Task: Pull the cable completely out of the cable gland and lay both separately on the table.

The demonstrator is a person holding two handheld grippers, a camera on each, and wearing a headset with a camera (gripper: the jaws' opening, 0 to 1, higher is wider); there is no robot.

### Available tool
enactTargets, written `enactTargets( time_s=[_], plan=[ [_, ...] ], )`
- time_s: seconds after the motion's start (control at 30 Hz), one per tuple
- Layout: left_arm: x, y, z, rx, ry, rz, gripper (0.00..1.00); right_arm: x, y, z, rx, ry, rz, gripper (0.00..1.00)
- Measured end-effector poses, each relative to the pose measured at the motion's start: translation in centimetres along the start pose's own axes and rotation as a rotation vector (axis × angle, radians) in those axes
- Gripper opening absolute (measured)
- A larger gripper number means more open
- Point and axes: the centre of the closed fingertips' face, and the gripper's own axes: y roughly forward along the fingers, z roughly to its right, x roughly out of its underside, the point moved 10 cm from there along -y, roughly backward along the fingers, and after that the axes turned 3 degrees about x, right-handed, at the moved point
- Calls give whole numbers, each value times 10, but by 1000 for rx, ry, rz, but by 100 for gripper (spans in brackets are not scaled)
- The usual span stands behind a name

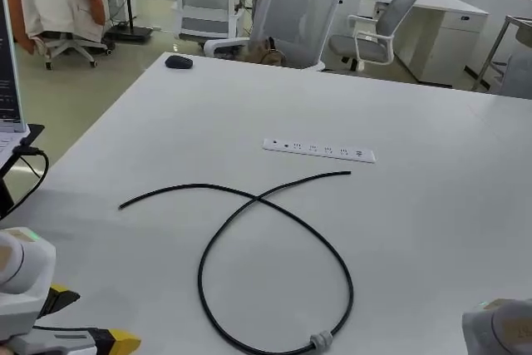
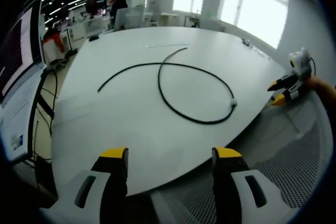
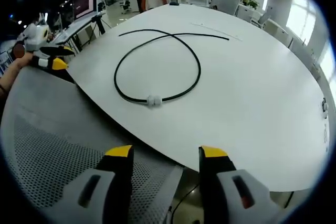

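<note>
Black cable [image 1: 259, 199] lying flat on the white worktop [image 1: 432, 230] in one wide loop, crossing itself at the far side of the loop. Beyond the crossing, both ends running outward, one to the left, one to the right toward the far side. Light grey cable gland [image 1: 321, 341] still threaded on the cable, sitting on the nearest stretch of the loop, close to the worktop's near edge.

Left tool [image 2: 169, 153] open, yellow-tipped jaws spread wide with nothing between them, held off the near edge, over a grey mesh surface [image 3: 52, 145]. Right tool [image 3: 166, 153] likewise open and holding nothing, also short of the edge, with the gland ahead of it. Just bare worktop between each tool and the loop.

White power strip [image 1: 319, 150] lying crosswise just past the cable's right-hand end, apart from it. Dark mouse [image 1: 178, 61] near the far edge, well apart from the cable. Laptop screen [image 1: 7, 81] at the left edge, with black cords [image 1: 33, 174] hanging beside it. Grey office chairs [image 1: 291, 18] pushed up behind the far edge.
</note>
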Motion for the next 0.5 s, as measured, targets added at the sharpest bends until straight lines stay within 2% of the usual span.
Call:
enactTargets(
  time_s=[0.17,0.3,0.5],
  plan=[
    [0,0,-1,-12,-3,-1,68,0,0,0,1,0,0,53],
    [0,-1,-1,-17,-3,-1,68,0,0,2,23,-9,-6,55],
    [1,-1,-1,-24,-8,-5,69,0,0,1,10,-6,-2,55]
  ],
)
